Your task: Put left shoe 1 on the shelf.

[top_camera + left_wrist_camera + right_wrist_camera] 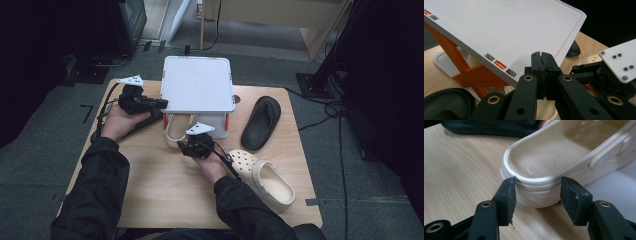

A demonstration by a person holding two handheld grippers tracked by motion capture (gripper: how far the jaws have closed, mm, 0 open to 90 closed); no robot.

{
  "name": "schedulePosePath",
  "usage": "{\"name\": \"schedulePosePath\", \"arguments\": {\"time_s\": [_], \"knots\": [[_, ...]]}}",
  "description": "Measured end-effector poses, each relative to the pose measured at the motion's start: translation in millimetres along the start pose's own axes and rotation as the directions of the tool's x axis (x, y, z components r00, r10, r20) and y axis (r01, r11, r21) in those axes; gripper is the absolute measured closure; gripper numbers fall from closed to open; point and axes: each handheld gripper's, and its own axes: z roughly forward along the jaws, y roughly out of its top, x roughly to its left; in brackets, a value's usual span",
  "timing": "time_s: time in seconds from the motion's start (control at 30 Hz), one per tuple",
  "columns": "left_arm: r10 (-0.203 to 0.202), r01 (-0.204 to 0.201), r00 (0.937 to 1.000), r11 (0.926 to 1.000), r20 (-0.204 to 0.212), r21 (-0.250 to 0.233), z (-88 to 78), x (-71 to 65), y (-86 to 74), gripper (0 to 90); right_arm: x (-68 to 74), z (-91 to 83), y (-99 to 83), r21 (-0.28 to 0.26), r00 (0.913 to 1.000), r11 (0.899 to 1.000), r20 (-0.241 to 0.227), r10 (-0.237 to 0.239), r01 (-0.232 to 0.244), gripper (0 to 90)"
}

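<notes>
Closing our right gripper (537, 195) around the cream clog's (564, 162) heel near the worktop's (461, 170) middle, jaws wide, not yet pinching; light, springy foam, best taken by the heel rim.

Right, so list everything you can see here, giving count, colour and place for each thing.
table: 1, light wood, under everything
shoe rack: 1, white with orange struts, at the table's far edge
clog: 2, cream; one at the front right, one under the rack's top shelf
slipper: 2, black; one right of the rack, one by the left hand
left hand-held gripper: 1, black, shut, empty, beside the rack's left edge
right hand-held gripper: 1, black, jaws either side of the heel of the clog under the shelf
hands: 2, black sleeves; left, right
</notes>
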Motion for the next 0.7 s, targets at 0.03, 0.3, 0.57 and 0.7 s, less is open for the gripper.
{"name": "schedulePosePath", "arguments": {"time_s": [0.03,0.3,0.57,0.7], "knots": [[0.000,0.000,1.0000,1.0000,0.000,0.000,0.0,0.0,0.0,90.0,-0.7,0.6,0.0,-0.002,1.0000,1.000,0.004,0.004,-0.004,47.4],[-0.003,0.003,1.0000,1.0000,0.001,-0.001,0.1,0.1,-0.1,90.0,-4.8,8.7,3.8,-0.014,0.9997,1.000,0.019,0.014,-0.014,49.1],[-0.003,0.003,1.0000,1.0000,0.004,-0.003,-0.3,1.0,-0.5,90.0,-7.8,14.6,7.3,-0.011,0.9990,0.999,0.012,0.042,-0.042,48.1],[-0.010,0.010,0.9999,0.9999,0.002,-0.004,-0.9,1.5,-0.5,89.4,-8.7,11.7,6.7,0.009,0.9975,0.997,0.003,0.071,-0.071,48.6]]}}
